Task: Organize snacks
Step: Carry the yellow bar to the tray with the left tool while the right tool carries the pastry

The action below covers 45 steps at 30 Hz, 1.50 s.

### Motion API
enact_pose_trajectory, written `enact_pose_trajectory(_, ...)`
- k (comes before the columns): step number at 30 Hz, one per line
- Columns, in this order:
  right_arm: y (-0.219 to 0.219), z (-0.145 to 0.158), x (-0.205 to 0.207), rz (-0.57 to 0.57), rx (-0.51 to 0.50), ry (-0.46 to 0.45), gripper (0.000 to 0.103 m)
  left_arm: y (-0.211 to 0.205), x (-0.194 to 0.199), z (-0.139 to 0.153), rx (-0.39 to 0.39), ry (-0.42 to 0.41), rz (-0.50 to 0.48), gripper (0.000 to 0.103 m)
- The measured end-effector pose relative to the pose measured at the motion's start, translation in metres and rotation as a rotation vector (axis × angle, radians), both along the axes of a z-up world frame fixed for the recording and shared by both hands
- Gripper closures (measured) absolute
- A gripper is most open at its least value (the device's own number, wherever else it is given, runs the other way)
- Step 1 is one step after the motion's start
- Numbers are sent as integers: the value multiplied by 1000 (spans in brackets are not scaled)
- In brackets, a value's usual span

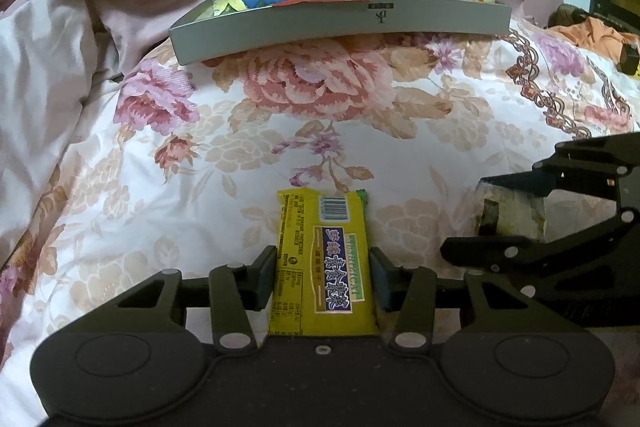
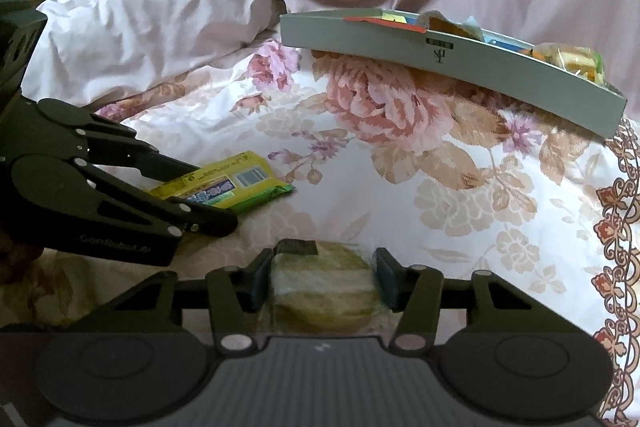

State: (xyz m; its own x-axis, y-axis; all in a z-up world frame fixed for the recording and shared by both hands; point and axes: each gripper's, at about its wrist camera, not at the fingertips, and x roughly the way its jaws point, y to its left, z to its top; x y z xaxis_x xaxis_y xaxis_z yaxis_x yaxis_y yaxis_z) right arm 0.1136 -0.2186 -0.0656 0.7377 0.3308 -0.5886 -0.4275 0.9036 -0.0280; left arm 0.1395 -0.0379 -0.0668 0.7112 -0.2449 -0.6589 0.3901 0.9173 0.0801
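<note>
Left gripper (image 1: pixel 323 277) is clamped on a yellow biscuit pack (image 1: pixel 323 263) lying flat on the floral bedspread (image 1: pixel 280 131), both pads tight against its long edges. Right gripper (image 2: pixel 323 281) has a pale round pastry (image 2: pixel 325 291) in clear wrap sitting between its pads, which look to be touching the wrap, though whether they really squeeze it I can't tell. Well ahead of both grippers sits the grey tray (image 1: pixel 340 27), already holding assorted snacks.
</note>
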Motion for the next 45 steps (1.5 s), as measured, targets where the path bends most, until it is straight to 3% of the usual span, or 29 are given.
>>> enact_pose_trajectory(30, -2, 18, -4, -25, 29, -102, 47, 11, 5, 20, -164, -47, 99, 53)
enact_pose_trajectory(45, -20, 67, 23, -67, 74, -231, 47, 11, 35, 80, -246, -187, 141, 53)
